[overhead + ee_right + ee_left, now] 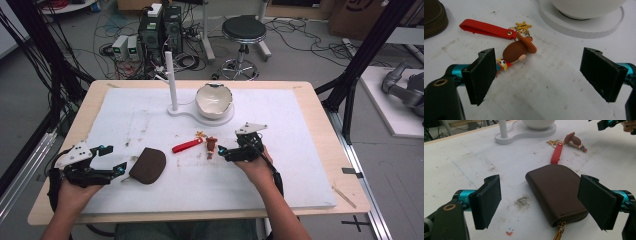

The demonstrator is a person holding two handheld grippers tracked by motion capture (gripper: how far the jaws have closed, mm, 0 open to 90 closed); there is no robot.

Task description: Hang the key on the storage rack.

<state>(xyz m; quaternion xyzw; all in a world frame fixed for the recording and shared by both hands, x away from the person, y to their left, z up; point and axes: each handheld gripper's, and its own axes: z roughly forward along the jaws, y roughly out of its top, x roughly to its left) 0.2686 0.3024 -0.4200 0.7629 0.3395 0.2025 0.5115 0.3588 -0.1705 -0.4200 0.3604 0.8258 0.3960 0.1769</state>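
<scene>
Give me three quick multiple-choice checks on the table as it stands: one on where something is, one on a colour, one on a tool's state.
1. Where does the brown pouch lie?
A. beside the left tool
B. inside the white bowl
C. under the right tool

2. What colour is the keychain strap?
A. blue
B. red
C. green

3. How does the right tool stand?
A. shut on the strap
B. shut on the figure charm
C. open, holding nothing

Answers:
1. A: the high view puts the pouch right by the left tool's jaws.
2. B: it reads red in all three views.
3. C: its own view shows the jaws wide apart above bare table, the charm by one jaw.
</scene>
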